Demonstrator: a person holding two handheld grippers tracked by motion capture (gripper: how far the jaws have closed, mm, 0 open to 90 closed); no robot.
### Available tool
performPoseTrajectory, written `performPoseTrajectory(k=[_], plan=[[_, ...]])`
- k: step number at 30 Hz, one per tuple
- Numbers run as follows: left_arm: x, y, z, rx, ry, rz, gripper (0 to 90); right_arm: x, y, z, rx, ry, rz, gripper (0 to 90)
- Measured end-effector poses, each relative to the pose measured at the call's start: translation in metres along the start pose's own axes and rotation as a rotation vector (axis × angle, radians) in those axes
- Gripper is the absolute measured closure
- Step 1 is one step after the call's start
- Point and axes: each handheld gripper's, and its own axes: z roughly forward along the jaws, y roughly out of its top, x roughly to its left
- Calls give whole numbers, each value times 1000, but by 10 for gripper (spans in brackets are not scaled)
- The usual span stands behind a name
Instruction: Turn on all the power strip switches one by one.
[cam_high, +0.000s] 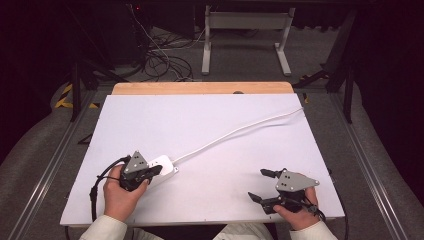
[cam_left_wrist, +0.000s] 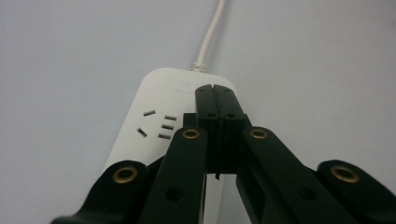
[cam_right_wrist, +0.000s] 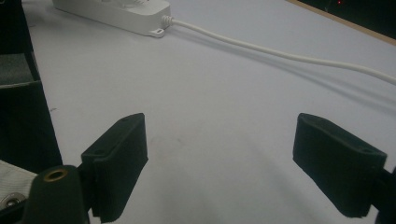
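Right gripper (cam_right_wrist: 219, 158): two black jaws set wide apart, nothing between them, over bare desk (cam_right_wrist: 224, 107). White power strip (cam_right_wrist: 116, 11) at the far left of the desk; its white cord (cam_right_wrist: 280, 56) trails right toward the wooden far edge (cam_right_wrist: 345, 23).

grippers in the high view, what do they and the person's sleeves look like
Both claws are black two-jaw tools, each topped by a grey three-cornered plate with dark screw holes: left claw, right claw. A black cable loops from the left one. Brass rivets stud its arms. The sleeves are cream.
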Motion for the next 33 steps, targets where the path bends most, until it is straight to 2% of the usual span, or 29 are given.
performPoseTrajectory(k=[3, 5, 9, 12, 18, 25, 33], plan=[[-1, -1, 3, 11, -8, 0, 900, 0, 0, 0, 1, 0, -2, 184], [0, -1, 4, 18, 3, 14, 900, 0, 0, 0, 1, 0, -1, 184], [0, -2, 6, 23, 7, 8, 900, 0, 0, 0, 1, 2, -2, 181], [1, -2, 7, 27, -7, 8, 900, 0, 0, 0, 2, 1, -4, 181], [1, -3, 9, 28, -8, 10, 900, 0, 0, 0, 0, 2, -4, 181], [-1, -3, 9, 30, 10, 24, 900, 1, 0, 0, 1, 3, -6, 181], [1, -5, 9, 19, -3, 9, 900, 1, 0, 0, 0, 4, -6, 181]])
